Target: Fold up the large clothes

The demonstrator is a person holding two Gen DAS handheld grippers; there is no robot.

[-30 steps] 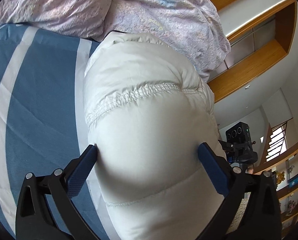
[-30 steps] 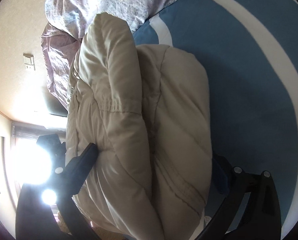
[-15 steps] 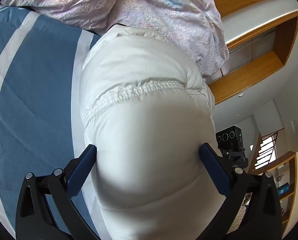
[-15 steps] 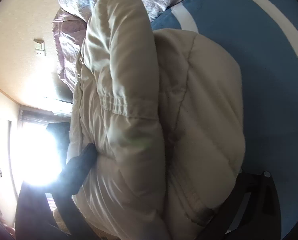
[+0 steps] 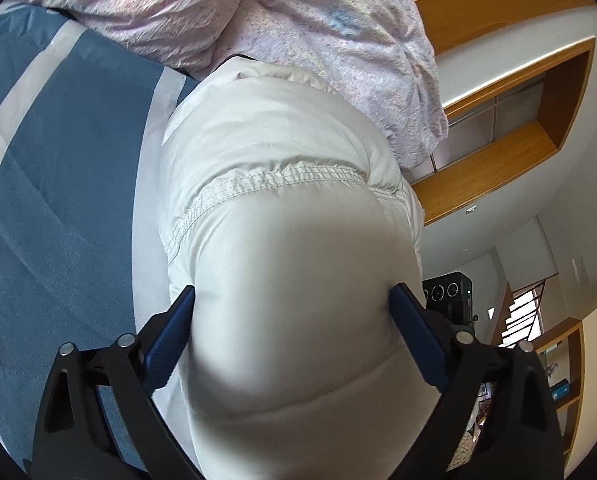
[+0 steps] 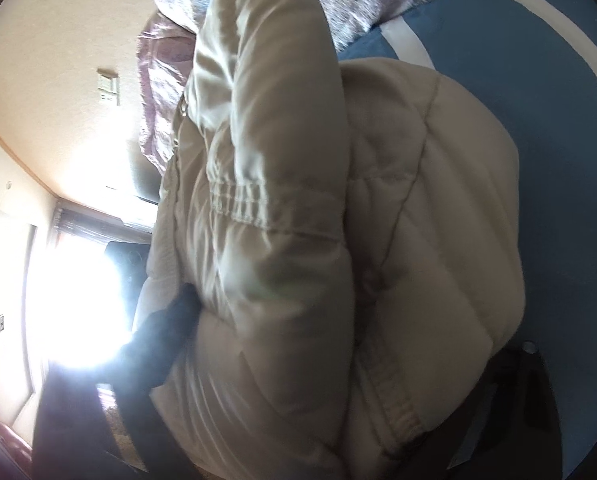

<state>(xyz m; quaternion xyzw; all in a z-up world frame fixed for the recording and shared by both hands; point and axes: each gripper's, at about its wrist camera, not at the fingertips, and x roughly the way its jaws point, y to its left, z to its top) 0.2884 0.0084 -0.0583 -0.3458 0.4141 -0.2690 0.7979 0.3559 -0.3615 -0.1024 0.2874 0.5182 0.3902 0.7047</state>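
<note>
**Both grippers closing on a folded jacket**

Puffy off-white quilted down jacket (image 5: 290, 280) lies bundled on the blue-and-white striped bedsheet (image 5: 58, 200). Left gripper (image 5: 292, 300) and right gripper (image 6: 350, 320), its far finger apparently hidden, squeeze it, jaws closing. Risk: springy padding slips out, unfolding.

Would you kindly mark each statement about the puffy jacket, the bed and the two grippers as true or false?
1. The puffy jacket fills the space between the left gripper fingers. True; its jaws are closing.
2. The bed sheet is plain red. False: blue with white stripes.
3. A crumpled pinkish quilt lies beyond the jacket. True.
4. The right gripper has nothing between its fingers. False: the jacket bulges there, hiding one finger, as the jaws close.
</note>
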